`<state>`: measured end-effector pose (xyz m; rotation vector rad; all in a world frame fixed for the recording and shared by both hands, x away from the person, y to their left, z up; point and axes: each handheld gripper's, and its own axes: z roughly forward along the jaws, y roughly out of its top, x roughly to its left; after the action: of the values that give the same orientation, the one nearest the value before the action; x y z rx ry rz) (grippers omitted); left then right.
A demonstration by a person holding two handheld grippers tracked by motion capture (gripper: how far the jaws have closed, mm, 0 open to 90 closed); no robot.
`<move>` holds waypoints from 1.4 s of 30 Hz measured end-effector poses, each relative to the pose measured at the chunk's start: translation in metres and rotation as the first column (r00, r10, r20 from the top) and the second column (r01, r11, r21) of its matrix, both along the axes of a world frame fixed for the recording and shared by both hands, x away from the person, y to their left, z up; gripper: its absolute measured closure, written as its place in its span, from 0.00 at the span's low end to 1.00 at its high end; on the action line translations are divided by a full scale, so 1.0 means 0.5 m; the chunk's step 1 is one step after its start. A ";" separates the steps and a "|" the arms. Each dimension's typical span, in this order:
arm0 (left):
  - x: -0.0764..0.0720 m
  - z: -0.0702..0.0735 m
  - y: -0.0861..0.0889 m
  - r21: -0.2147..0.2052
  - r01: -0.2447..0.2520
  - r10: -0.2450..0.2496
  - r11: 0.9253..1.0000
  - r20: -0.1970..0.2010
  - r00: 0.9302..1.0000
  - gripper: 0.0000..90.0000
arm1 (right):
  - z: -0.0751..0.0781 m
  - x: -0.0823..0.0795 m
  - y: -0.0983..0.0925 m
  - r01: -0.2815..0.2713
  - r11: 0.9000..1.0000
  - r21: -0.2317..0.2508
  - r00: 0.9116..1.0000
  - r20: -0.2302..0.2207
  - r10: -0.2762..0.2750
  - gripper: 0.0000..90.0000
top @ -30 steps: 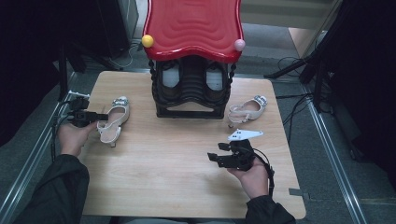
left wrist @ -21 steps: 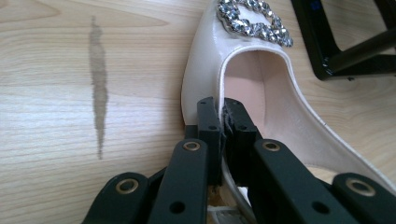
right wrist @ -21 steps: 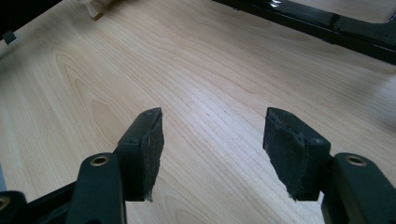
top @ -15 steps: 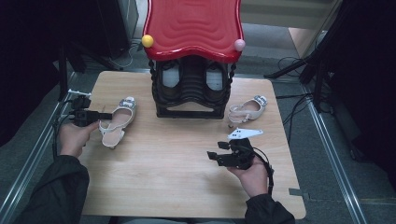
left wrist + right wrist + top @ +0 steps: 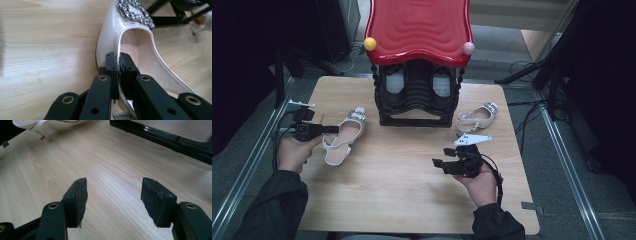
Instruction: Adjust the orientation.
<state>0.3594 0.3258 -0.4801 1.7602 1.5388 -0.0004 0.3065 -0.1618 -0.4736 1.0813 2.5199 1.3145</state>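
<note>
1. Two shoes out: left gripper jaws are clamped on the side wall of the cream patent slingback shoe with rhinestone buckle, left of the black shoe rack with red wavy top.
2. Right gripper jaws wide apart, empty, over the light wooden table.
3. Thin-edge grip: lift slowly, keep the toe level, aim it into a rack slot.
</note>
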 end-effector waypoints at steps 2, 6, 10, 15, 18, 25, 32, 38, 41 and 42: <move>-0.006 0.001 -0.009 -0.002 0.010 -0.010 1.000 0.002 1.000 0.97 | 0.000 0.002 0.001 0.005 1.000 0.003 1.000 -0.003 -0.005 0.43; -0.019 0.006 -0.026 -0.004 0.035 -0.035 0.999 0.004 0.999 0.97 | 0.000 0.006 0.001 0.012 1.000 0.004 1.000 -0.001 -0.012 0.43; -0.032 0.011 -0.045 -0.015 0.058 -0.058 0.998 0.014 0.998 0.97 | 0.001 0.008 -0.001 0.012 1.000 0.009 1.000 0.005 -0.012 0.43; -0.046 0.016 -0.076 -0.021 0.097 -0.097 0.995 0.023 0.995 0.97 | 0.001 0.010 0.002 0.011 1.000 0.006 1.000 0.005 -0.011 0.43; -0.052 0.020 -0.096 -0.017 0.121 -0.121 0.992 0.032 0.992 0.97 | 0.001 0.010 0.002 0.011 1.000 0.001 1.000 0.008 -0.011 0.43; -0.059 0.028 -0.142 -0.019 0.182 -0.181 0.983 0.046 0.982 0.97 | 0.001 0.006 -0.002 0.017 1.000 0.006 1.000 0.007 -0.017 0.43; -0.060 0.023 -0.196 -0.002 0.254 -0.254 0.967 0.035 0.967 0.97 | -0.001 -0.001 -0.011 0.030 1.000 0.005 1.000 0.008 -0.030 0.43; -0.056 0.015 -0.241 0.002 0.303 -0.303 0.953 0.030 0.953 0.97 | -0.002 -0.009 -0.020 0.041 0.999 0.001 0.999 0.003 -0.041 0.43; -0.053 0.010 -0.265 0.015 0.324 -0.324 0.946 0.034 0.945 0.97 | -0.004 -0.014 -0.023 0.042 0.999 0.001 0.999 0.006 -0.042 0.43; -0.052 0.007 -0.271 0.017 0.331 -0.332 0.943 0.033 0.943 0.96 | -0.004 -0.015 -0.024 0.043 0.999 0.000 0.999 0.008 -0.043 0.43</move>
<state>0.3336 0.1902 -0.4765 1.9978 1.2021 -0.1280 0.2990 -0.1736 -0.4758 1.1216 2.4764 1.3050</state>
